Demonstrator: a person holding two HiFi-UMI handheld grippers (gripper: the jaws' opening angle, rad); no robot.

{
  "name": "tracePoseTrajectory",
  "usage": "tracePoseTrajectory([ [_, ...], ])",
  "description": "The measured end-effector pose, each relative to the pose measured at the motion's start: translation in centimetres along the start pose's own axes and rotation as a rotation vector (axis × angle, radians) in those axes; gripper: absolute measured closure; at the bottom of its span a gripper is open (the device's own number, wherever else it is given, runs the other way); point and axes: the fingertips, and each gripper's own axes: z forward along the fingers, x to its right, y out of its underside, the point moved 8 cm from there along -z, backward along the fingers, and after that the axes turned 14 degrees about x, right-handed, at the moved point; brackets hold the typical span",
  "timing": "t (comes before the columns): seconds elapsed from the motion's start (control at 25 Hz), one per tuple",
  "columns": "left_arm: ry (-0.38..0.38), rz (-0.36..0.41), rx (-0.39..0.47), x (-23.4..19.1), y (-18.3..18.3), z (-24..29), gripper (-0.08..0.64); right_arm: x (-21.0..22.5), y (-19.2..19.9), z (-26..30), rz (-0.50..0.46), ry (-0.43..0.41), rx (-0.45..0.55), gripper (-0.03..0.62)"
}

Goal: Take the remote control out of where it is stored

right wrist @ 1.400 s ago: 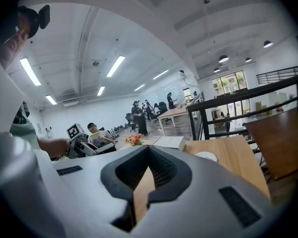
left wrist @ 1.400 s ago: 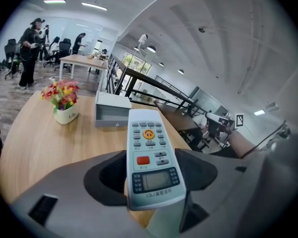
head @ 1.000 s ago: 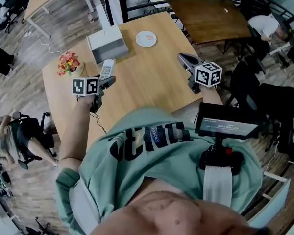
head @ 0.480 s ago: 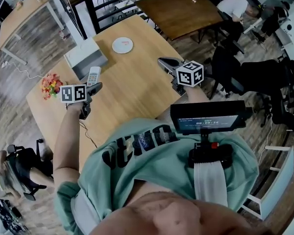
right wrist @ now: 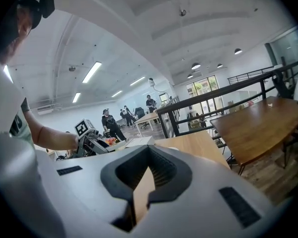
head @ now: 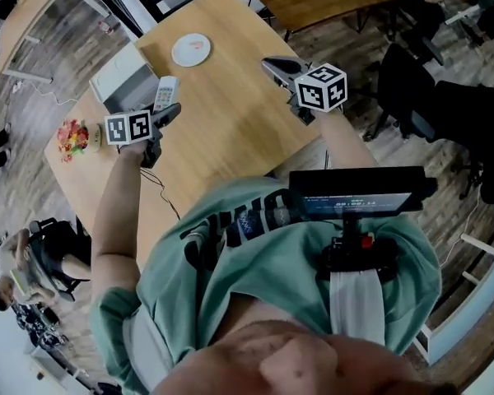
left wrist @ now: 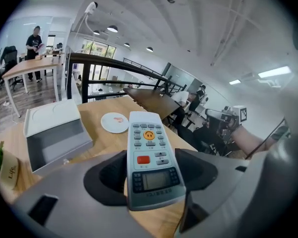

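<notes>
The left gripper (left wrist: 151, 175) has its jaws pinching the lower end of the white remote control (left wrist: 150, 148). It is held above the wooden surface (left wrist: 104, 143), outside the grey storage box (left wrist: 54, 133). Only this view shows the remote's buttons and screen (facing up). The right gripper view shows the right gripper (right wrist: 141, 182) with jaws all but pressed together and empty. The head view places it well apart from the left one.

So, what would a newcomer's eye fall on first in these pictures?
First, the white remote control, clamped between the jaws of the left gripper above the wooden table. Behind it on the table stands a grey storage box, its front open, beside a white plate. The right gripper hovers empty, jaws together.
</notes>
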Motion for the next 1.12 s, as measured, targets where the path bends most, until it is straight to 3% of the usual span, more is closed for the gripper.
tracePoseTrajectory([
  [0.4, -0.028, 0.068, -0.096, 2.0, -0.5, 11.1, 0.259, 5.3, 2.3, -3.9, 0.050, 0.022, -0.007, 0.588],
  [0.72, -0.063, 0.109, -0.215, 1.9, 0.9, 18.7, 0.259, 7.8, 4.6, -7.4, 0.096, 0.064, -0.018, 0.588],
  [1.12, -0.094, 0.137, -0.298, 2.1, 3.2, 26.2, 0.264, 10.9, 6.1, -10.5, 0.134, 0.108, -0.025, 0.588],
])
